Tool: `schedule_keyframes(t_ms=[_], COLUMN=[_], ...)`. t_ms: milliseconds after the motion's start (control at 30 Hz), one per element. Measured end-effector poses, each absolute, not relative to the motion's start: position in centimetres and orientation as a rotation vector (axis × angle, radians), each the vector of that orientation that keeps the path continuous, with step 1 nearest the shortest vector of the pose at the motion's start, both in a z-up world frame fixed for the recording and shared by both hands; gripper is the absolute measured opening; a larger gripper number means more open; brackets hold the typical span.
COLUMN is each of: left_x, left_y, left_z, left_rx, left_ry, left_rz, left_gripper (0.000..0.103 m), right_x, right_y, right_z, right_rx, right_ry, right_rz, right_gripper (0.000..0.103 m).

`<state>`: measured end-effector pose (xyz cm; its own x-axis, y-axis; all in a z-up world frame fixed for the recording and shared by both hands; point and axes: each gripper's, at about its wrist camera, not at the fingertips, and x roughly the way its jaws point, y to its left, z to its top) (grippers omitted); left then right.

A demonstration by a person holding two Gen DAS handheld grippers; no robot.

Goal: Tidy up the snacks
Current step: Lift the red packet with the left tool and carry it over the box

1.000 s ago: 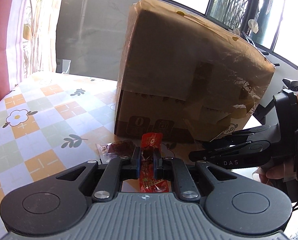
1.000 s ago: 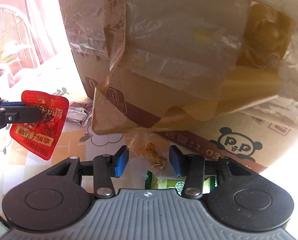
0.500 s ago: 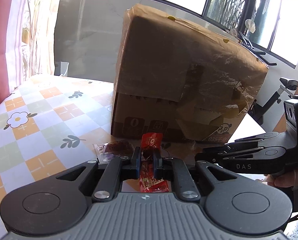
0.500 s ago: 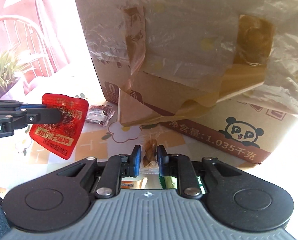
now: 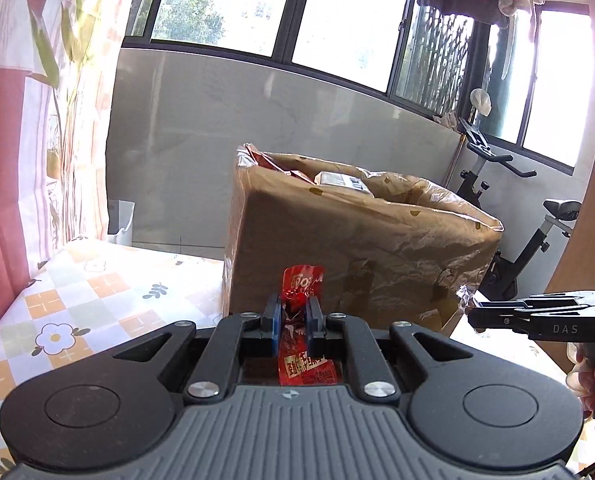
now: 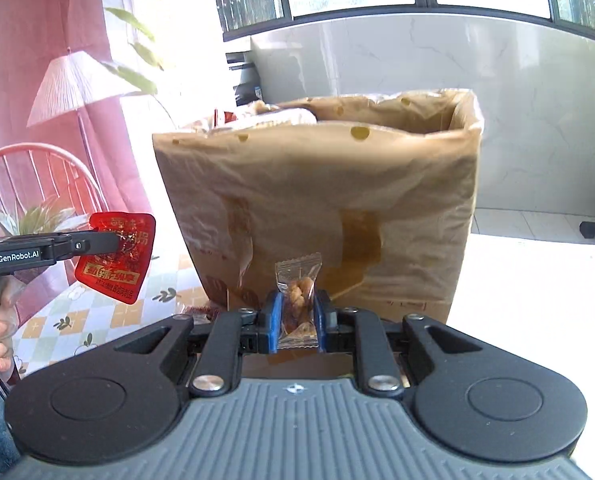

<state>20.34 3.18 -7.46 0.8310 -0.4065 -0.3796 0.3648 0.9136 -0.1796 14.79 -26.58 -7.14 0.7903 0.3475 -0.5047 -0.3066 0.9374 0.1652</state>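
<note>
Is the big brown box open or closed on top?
Open: the brown cardboard box shows packets inside past its plastic-lined rim.

Box [image 5: 337, 248] stands on the table [image 5: 97, 292] — packets, seemingly, inside; exercise bike [image 5: 537, 216] behind.

Cardboard box [image 5: 337, 248] ahead, open top [image 6: 377, 116].
</note>
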Motion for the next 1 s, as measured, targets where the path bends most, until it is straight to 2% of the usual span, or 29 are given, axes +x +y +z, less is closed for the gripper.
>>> schedule_keyframes(t_ms=[267,467,1000], left_x=[21.1,22.9,32.2], left_y=[2.0,-0.4,-11.7], left_z=[-2.0,1.4,1.8], left_rx=[-0.073,-0.054,-0.027], left_ry=[0.298,0.241,0.357], left_rz=[-0.444,-0.466,-0.522], left_gripper=[0.013,0.013,0.014], right_x=[15.6,18.1,25.7], right_y=[-27.0,-27.5,-29.8], right_z=[-1.8,0.2,-1.4], right_rx=[0.04,0.027,0.026], right_ry=[0.402,0.36,0.469], right_rz=[0.363,0.34,0.207], right_gripper=[0.019,0.019,0.02])
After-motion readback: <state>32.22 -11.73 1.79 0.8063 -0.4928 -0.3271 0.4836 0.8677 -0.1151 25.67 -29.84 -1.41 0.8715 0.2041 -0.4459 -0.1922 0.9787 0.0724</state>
